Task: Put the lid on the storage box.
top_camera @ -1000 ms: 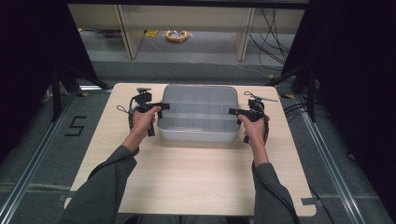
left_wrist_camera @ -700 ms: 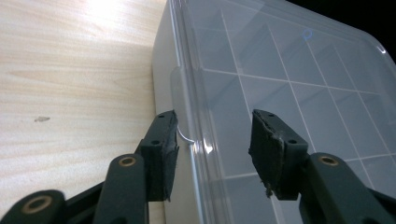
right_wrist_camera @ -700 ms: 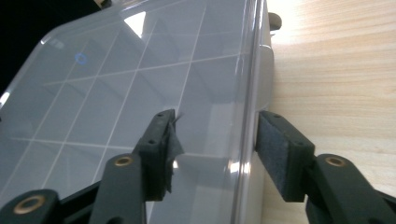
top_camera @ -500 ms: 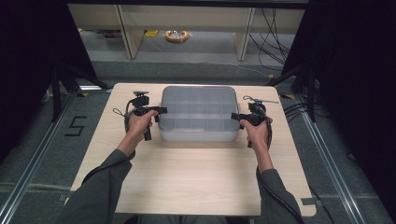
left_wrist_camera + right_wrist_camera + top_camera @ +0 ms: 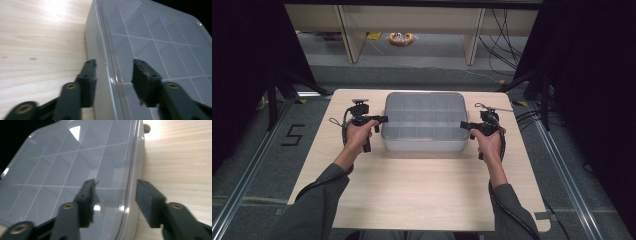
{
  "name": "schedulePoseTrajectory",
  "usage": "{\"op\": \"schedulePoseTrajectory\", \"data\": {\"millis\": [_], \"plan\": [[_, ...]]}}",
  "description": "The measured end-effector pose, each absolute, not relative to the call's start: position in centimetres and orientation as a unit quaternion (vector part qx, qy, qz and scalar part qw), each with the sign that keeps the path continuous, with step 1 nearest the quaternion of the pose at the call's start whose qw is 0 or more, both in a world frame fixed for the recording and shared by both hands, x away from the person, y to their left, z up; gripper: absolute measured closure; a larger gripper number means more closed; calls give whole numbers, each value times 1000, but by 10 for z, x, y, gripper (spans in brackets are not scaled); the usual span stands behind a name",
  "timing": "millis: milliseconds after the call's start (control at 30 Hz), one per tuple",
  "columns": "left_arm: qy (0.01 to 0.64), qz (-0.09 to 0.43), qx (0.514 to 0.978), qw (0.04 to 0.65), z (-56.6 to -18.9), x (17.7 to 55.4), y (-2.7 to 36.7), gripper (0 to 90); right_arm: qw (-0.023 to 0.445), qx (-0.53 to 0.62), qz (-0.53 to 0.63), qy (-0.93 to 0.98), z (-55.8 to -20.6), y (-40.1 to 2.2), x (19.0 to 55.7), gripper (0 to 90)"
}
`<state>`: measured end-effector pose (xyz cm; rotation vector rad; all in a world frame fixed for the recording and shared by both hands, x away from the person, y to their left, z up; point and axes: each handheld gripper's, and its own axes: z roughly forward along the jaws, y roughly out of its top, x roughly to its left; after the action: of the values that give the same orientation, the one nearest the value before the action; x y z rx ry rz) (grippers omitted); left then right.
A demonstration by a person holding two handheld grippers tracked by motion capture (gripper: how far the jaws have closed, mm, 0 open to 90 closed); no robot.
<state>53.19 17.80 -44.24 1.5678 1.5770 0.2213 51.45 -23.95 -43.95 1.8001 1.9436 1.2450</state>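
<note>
On a pale wooden counter [image 5: 412, 190] we see a clear lidded box [image 5: 423, 121]; left tongs [image 5: 383, 119] and right tongs [image 5: 464, 125] straddle its side edges, just reopened, not gripping.

A clear plastic box [image 5: 424, 121] with a grid of compartments sits on the wooden table [image 5: 412, 195], nearer its far edge and midway between its side edges. The left gripper [image 5: 381, 119] points at the box's left side and the right gripper [image 5: 463, 125] at its right side, each held in one hand. Both grippers' jaws have just been opening, their tips just beside the box walls.
</note>
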Motion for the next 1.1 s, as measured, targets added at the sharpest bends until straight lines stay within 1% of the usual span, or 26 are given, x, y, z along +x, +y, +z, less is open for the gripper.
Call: {"op": "schedulePoseTrajectory", "data": {"millis": [33, 67, 100, 233, 333, 400, 533, 633, 733, 767, 800, 867, 900, 967, 1000, 1033, 1067, 1100], "plan": [[624, 87, 635, 447, -439, 526, 182, 465, 106, 624, 420, 651, -433, -237, 509, 443], [624, 87, 635, 447, -439, 526, 182, 459, 106, 624, 420, 651, -433, -237, 509, 443], [609, 98, 649, 445, -436, 517, 184, 444, 107, 621, 425, 650, -427, -237, 503, 410], [586, 102, 664, 453, -432, 496, 188, 427, 121, 587, 441, 668, -420, -241, 489, 352], [578, 102, 667, 459, -431, 486, 189, 415, 125, 575, 445, 675, -419, -243, 482, 341], [565, 105, 676, 461, -431, 472, 190, 415, 123, 565, 454, 678, -419, -243, 470, 326], [555, 102, 683, 463, -433, 461, 191, 409, 111, 568, 459, 674, -418, -242, 459, 319], [546, 103, 689, 465, -438, 447, 190, 394, 120, 552, 456, 687, -421, -243, 451, 305], [541, 106, 695, 462, -440, 441, 190, 377, 117, 548, 459, 690, -421, -242, 447, 297], [540, 106, 695, 462, -442, 439, 190, 377, 107, 559, 456, 684, -420, -238, 444, 293], [537, 103, 697, 464, -446, 434, 190, 369, 116, 542, 460, 694, -421, -239, 443, 285], [537, 102, 696, 465, -447, 432, 189, 367, 117, 540, 459, 695, -422, -238, 441, 281], [532, 102, 704, 459, -449, 431, 190, 365, 118, 537, 459, 697, -422, -237, 440, 278], [534, 99, 701, 461, -449, 428, 188, 356, 113, 535, 462, 698, -422, -235, 437, 271], [534, 99, 699, 465, -450, 427, 188, 349, 99, 548, 457, 694, -420, -231, 432, 264], [533, 98, 703, 461, -450, 425, 187, 349, 99, 548, 457, 694, -420, -231, 432, 264], [525, 100, 710, 458, -450, 422, 187, 342, 115, 527, 462, 704, -424, -232, 431, 257], [525, 100, 710, 458, -450, 422, 187, 340, 115, 527, 462, 704, -424, -232, 431, 257]]}}
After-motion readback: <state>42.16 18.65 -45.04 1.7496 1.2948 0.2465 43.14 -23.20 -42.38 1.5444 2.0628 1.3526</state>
